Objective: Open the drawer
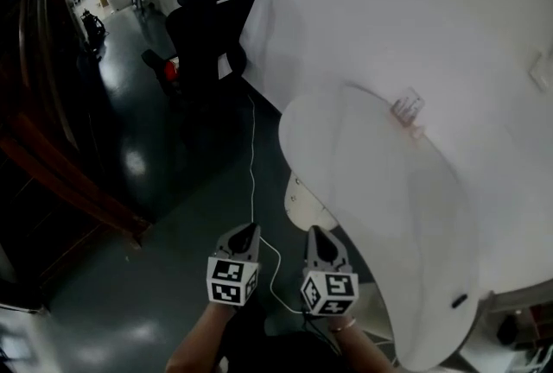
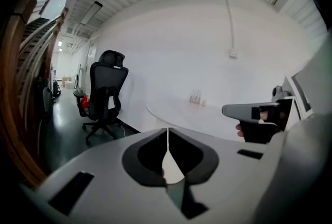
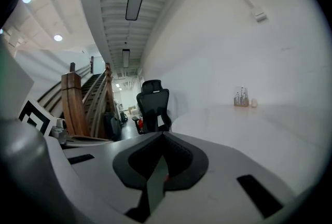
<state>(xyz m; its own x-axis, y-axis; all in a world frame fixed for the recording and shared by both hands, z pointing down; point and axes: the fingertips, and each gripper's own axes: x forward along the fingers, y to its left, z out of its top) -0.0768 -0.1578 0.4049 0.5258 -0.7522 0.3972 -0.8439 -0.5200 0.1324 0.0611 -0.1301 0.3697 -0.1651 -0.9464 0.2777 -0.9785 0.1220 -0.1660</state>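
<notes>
White round surface (image 1: 380, 207) holds a small clear holder (image 1: 406, 106). What is in it is too small to tell. The left tool (image 1: 249, 230) and right tool (image 1: 315, 233) hang over the dark floor (image 1: 155, 190), each pressed together on nothing. I cannot tell where the drawer is.

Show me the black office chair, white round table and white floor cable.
Black office chair (image 1: 212, 26): head view, backrest.
White round table (image 1: 380, 216): head view, bare top.
White floor cable (image 1: 252, 164): head view, mid-length.
</notes>
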